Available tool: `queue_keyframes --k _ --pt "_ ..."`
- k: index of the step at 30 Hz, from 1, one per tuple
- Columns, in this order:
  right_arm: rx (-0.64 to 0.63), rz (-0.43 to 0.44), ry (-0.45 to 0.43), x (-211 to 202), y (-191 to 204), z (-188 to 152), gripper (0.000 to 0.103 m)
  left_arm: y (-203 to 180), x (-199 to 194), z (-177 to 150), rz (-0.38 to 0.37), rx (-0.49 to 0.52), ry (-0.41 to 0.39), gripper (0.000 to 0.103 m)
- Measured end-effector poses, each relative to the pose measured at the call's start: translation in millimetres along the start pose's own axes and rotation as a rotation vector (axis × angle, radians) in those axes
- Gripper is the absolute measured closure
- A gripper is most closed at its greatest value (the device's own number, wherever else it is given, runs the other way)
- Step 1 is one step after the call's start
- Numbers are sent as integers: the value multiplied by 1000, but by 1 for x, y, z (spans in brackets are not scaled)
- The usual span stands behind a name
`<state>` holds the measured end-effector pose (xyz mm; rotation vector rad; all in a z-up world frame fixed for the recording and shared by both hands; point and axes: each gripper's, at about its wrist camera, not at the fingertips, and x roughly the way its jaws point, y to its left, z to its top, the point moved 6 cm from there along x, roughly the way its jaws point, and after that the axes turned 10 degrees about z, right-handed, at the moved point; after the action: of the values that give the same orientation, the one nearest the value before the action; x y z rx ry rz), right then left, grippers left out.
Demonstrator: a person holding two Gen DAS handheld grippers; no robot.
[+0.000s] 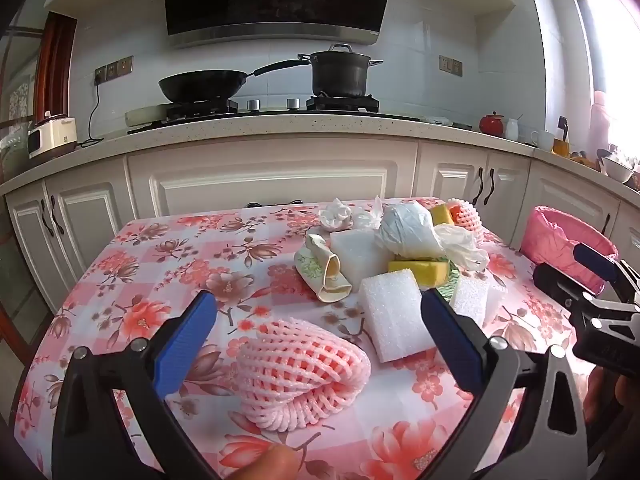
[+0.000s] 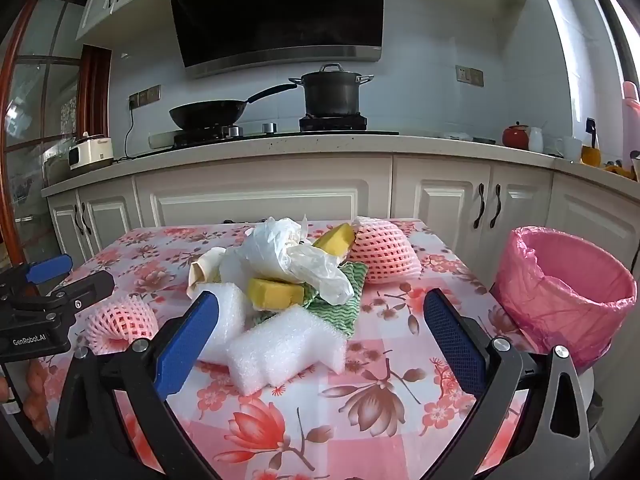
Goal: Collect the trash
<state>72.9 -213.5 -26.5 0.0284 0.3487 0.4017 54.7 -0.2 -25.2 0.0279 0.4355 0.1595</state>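
We see the surface bearing a trash pile at its middle. The pink-lined bin stands right, off the edge. Two pink nets, two yellow sponges. Left claw and right claw gape wide, empty.

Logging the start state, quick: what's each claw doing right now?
Left claw: open, holding nothing.
Right claw: open, holding nothing.
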Motion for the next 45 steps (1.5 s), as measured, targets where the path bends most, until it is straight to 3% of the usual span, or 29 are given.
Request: queue_keyframes --k 45 --pt "23 42 -31 -3 3 3 7 -2 -4 2 -10 2 -11 4"
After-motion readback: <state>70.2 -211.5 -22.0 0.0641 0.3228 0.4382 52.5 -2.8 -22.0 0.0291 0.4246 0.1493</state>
